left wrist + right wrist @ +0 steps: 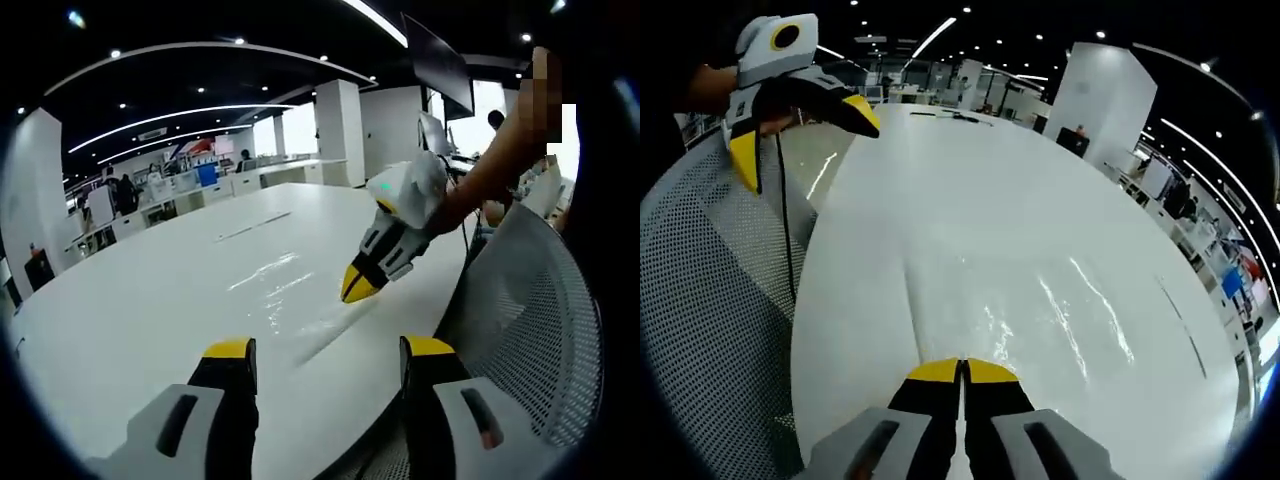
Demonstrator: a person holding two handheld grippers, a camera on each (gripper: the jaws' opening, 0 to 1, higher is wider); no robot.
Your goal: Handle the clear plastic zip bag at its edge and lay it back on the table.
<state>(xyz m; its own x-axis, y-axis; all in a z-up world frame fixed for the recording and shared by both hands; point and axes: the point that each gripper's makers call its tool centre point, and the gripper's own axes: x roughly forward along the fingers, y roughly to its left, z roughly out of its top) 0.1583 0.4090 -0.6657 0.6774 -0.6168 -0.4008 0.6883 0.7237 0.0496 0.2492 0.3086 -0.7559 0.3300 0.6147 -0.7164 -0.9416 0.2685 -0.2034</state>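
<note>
Now the right gripper (961, 372) is pinching the bag's (1040, 310) near edge; the left gripper (328, 358) is hovering apart, farther off.

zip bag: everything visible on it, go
The bag is clear, glossy plastic, nearly invisible except for creases and glare streaks. It lies flat on the white table, near the edge by the mesh chair. The right tool, jaws together, sits at its near edge; whether plastic is pinched cannot be told. The left tool is open, off it.
</note>
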